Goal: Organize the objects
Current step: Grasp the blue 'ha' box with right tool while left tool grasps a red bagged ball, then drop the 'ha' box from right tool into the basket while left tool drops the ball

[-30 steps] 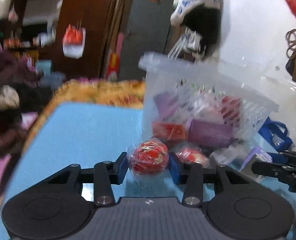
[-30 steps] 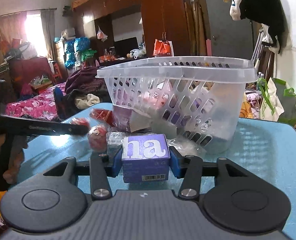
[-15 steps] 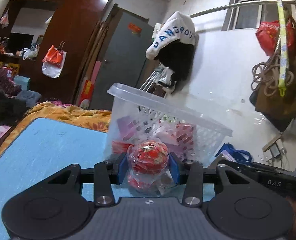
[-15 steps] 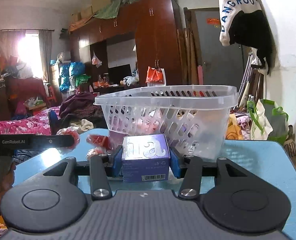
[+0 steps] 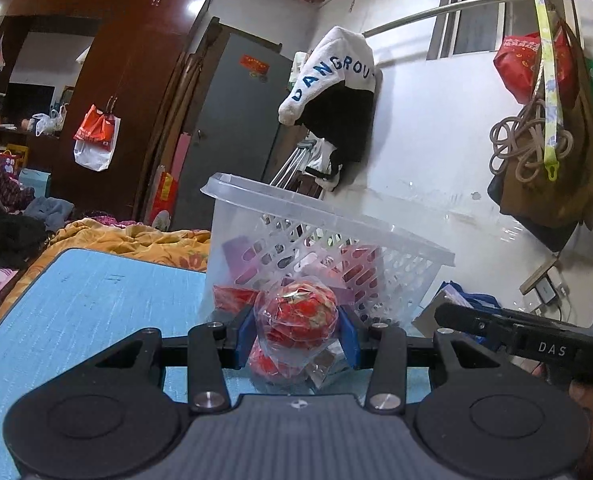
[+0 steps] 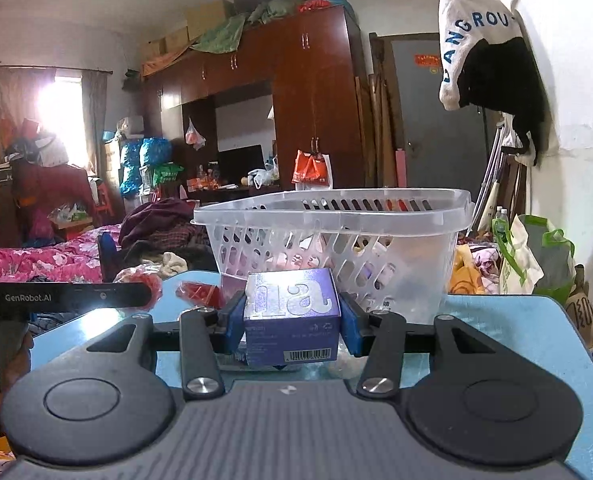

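Observation:
My left gripper [image 5: 296,326] is shut on a red round item in clear wrap [image 5: 298,314], held above the blue table [image 5: 80,304] in front of the clear slotted basket [image 5: 336,232]. My right gripper [image 6: 292,318] is shut on a purple box [image 6: 292,312] with white letters, held before the same basket [image 6: 336,220], whose rim is higher than the box. The basket holds red and purple packs. Another red wrapped item [image 5: 268,364] lies on the table under the left gripper.
Red packs [image 6: 196,292] lie on the table left of the basket. The other gripper shows at the right of the left wrist view [image 5: 528,340] and at the left of the right wrist view [image 6: 64,298]. A white wall stands behind the basket.
Both grippers have risen with their loads and tilted up, so the basket sits lower in each view. The grips have not changed.

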`<action>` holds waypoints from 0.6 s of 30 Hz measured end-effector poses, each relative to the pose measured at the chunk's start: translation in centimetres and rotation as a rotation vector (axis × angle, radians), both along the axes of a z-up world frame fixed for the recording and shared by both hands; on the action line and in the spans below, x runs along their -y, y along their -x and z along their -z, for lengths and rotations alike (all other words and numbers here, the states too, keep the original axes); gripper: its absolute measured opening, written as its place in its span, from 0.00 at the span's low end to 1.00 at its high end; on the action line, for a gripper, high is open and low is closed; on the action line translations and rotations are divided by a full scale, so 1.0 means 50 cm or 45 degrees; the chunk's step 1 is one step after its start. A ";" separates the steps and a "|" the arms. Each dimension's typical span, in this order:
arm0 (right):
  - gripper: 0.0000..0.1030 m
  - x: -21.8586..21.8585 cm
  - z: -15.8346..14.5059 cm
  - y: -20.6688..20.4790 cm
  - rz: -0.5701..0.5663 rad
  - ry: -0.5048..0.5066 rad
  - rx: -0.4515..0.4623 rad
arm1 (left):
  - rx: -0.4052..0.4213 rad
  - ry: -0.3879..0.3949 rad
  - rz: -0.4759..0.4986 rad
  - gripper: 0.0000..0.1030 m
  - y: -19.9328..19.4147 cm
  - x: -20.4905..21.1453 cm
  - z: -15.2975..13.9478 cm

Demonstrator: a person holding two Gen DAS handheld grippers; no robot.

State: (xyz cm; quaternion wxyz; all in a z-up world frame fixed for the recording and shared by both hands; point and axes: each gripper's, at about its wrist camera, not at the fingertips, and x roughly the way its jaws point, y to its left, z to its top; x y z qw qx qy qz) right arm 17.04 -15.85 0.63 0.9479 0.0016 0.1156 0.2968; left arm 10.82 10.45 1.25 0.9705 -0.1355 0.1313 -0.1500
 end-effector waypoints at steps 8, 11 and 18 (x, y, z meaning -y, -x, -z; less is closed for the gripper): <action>0.50 0.009 -0.043 0.022 0.014 -0.092 0.112 | 0.027 0.085 0.028 0.46 0.001 0.002 -0.023; 0.50 -0.001 -0.116 0.018 0.068 -0.083 0.249 | 0.151 0.073 0.018 0.46 -0.011 0.025 -0.099; 0.50 -0.039 -0.228 -0.158 0.110 0.001 0.140 | 0.063 0.067 -0.022 0.46 -0.196 0.071 -0.247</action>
